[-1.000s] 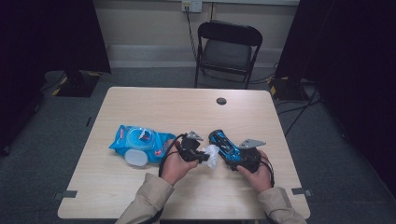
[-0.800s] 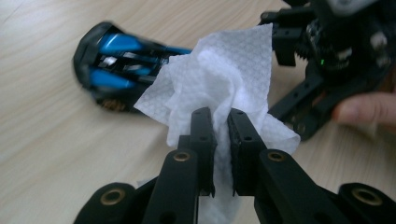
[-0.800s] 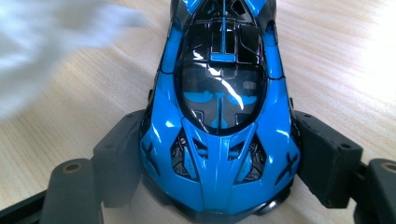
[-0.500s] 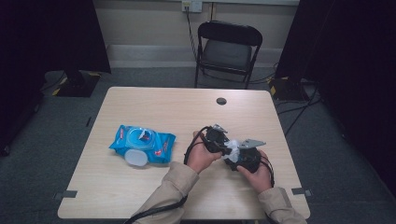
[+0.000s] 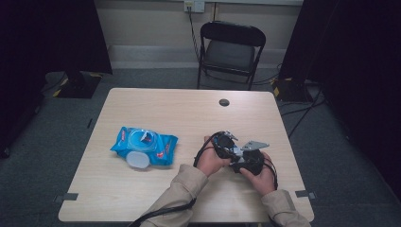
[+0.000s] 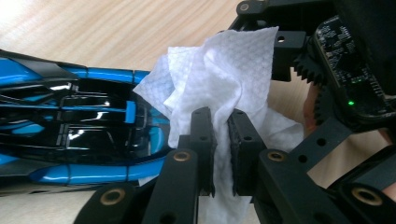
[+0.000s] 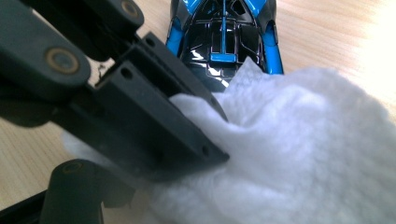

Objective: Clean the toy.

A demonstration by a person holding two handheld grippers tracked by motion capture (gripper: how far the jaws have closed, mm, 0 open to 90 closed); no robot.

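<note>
Pinching a white wipe (image 6: pixel 224 84), the left gripper's (image 6: pixel 223 128) fingers (image 6: pixel 202 135) press it against the blue toy car (image 6: pixel 70 126).

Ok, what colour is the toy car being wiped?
Glossy black with bright blue stripes; the toy car shows best in the left gripper view, beside the white wipe.

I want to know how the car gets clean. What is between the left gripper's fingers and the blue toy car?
A white wet wipe. The left gripper pinches it, and it bunches against the blue toy car in the left gripper view.
</note>
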